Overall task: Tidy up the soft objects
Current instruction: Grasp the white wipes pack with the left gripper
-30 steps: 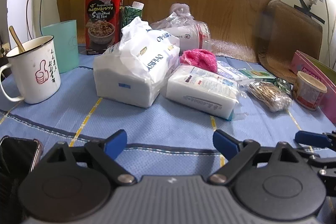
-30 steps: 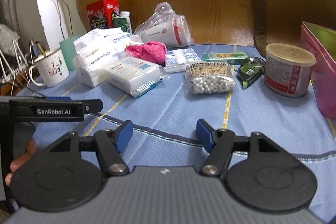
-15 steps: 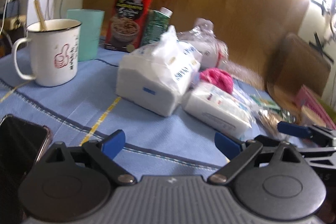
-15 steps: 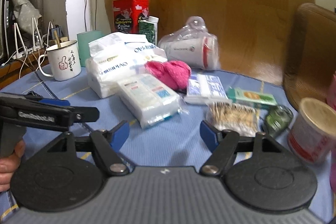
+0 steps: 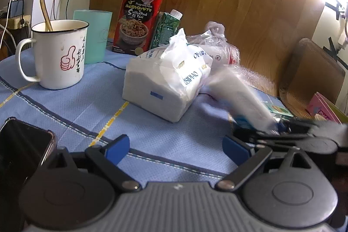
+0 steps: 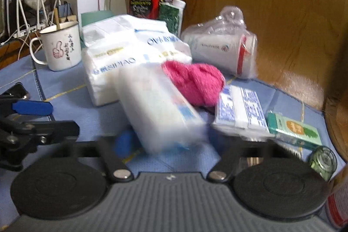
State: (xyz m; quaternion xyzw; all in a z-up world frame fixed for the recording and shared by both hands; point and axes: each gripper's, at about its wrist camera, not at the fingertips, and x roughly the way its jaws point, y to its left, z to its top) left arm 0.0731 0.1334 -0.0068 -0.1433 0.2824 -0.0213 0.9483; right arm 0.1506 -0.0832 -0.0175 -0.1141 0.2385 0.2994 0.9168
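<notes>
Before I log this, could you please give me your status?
Left gripper open, empty. Right gripper just closed on small tissue pack, pack tilted up. Pink cloth close behind.

White tissue pack (image 6: 161,110) tilted (blurred), pink cloth (image 6: 195,82) behind

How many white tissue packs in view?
3: big bag by the mug, long blurred pack in front of it, small pack beside the pink cloth. Others may be hidden.

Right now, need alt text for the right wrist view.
The right gripper, whose jaws have just been closing, grips a blurred white plastic-wrapped tissue pack, tilted above the blue tablecloth. Behind it are a pink fluffy cloth, a larger white tissue bag and a white enamel mug.
</notes>
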